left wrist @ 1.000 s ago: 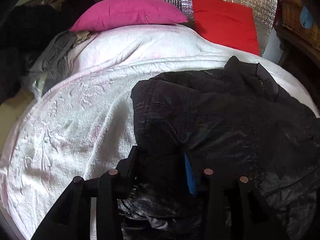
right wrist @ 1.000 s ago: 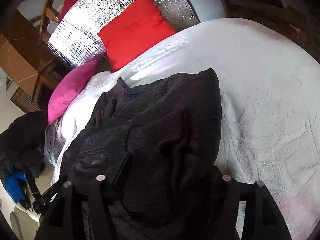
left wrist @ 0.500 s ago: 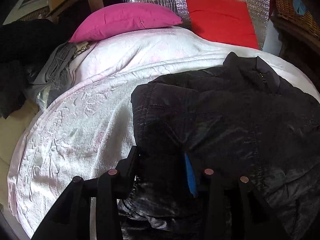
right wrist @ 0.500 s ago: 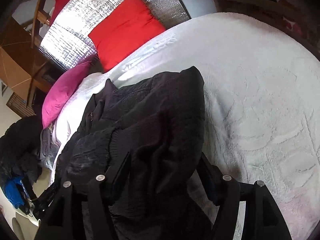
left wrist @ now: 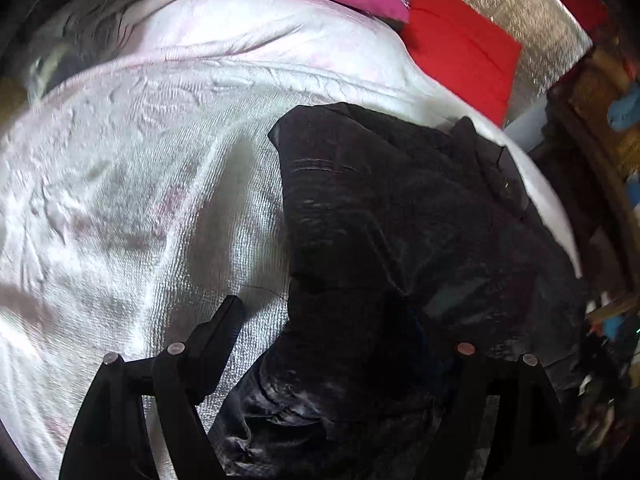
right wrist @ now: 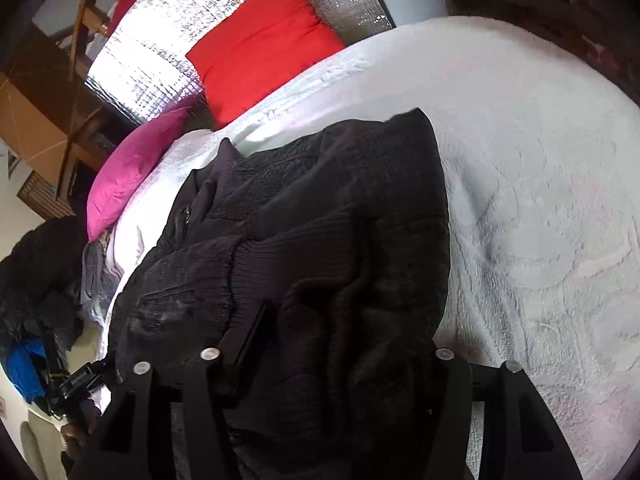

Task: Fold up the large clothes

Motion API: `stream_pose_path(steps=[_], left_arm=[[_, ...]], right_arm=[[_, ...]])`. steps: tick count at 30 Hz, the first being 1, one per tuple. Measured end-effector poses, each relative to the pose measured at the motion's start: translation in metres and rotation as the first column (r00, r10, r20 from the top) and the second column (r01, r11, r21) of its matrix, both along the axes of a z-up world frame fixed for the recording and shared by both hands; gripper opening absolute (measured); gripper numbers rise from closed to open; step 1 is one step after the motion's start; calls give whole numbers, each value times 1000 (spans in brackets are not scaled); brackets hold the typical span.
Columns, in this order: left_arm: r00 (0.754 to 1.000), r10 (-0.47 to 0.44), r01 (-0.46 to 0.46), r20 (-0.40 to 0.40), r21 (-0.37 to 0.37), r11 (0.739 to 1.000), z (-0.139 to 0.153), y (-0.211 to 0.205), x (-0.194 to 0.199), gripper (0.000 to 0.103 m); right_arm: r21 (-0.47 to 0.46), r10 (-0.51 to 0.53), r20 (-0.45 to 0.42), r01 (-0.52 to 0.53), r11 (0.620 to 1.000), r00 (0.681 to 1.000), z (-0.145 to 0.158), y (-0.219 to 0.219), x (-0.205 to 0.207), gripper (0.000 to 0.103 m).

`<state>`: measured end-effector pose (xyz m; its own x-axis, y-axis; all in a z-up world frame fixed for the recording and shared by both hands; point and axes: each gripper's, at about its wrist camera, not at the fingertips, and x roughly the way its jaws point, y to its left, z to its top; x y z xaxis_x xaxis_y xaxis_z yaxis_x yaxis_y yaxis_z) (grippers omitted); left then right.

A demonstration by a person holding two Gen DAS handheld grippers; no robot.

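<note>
A bed (left wrist: 132, 184) under a pale, embossed white coverlet fills most of both views. At its head a silver quilted panel (right wrist: 160, 60) stands upright, with a red pillow (right wrist: 264, 44) leaning on it and a magenta pillow (right wrist: 128, 168) beside that, toward the bed's left edge. A grey garment (left wrist: 92, 28) lies crumpled near the head corner on that same side.

The black jacket (left wrist: 400, 220) lies bunched across the middle of the bed, collar and zip toward the pillows, its hem reaching the near edge where both tools work.

The left gripper (left wrist: 340, 340) has just been opening: its jaws stand wide, the left finger (left wrist: 218, 340) out over bare coverlet and clear of the cloth, the right finger lost against the dark fabric, with a fold of the jacket loose between them.

The right gripper (right wrist: 344, 340) has just been closing a little; a thick ribbed fold of the jacket fills the gap between its fingers, and they hold it.
</note>
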<state>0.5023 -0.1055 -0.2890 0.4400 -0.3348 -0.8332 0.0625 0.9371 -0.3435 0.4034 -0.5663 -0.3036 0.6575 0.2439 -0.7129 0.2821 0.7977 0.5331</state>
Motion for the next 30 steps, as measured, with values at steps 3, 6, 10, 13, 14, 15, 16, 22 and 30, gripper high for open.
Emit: stream_pose_path(steps=[3, 6, 10, 13, 14, 15, 16, 22, 30], left_arm=[[1000, -4, 5, 6, -65, 998, 0, -1, -1, 42], [999, 10, -9, 43, -36, 999, 5, -6, -5, 30], [991, -9, 6, 132, 23, 1000, 22, -17, -10, 25], [989, -10, 5, 145, 31, 999, 24, -18, -10, 26], [992, -9, 4, 129, 41, 999, 19, -18, -8, 26], [994, -11, 5, 110, 53, 999, 15, -18, -5, 29], [996, -15, 9, 89, 74, 997, 9, -20, -5, 35], [998, -30, 23, 49, 130, 991, 10, -24, -16, 66], [998, -57, 58, 22, -9, 998, 13, -2, -42, 60]], right_arm=[[-49, 6, 17, -6, 999, 1000, 4, 7, 2, 55], [-117, -17, 40, 21, 993, 999, 13, 15, 2, 40], [-218, -27, 125, 54, 974, 992, 38, 20, 2, 34], [-233, -46, 154, 82, 969, 987, 43, 17, 4, 33], [-238, -49, 141, 82, 968, 989, 39, 16, 7, 33], [-233, -54, 110, 78, 969, 992, 31, 15, 10, 34], [-220, -52, 73, 67, 973, 996, 21, 14, 13, 34], [-64, -21, 4, 21, 998, 1000, 16, 2, 3, 77], [114, 55, -26, -52, 992, 998, 2, -13, -26, 76]])
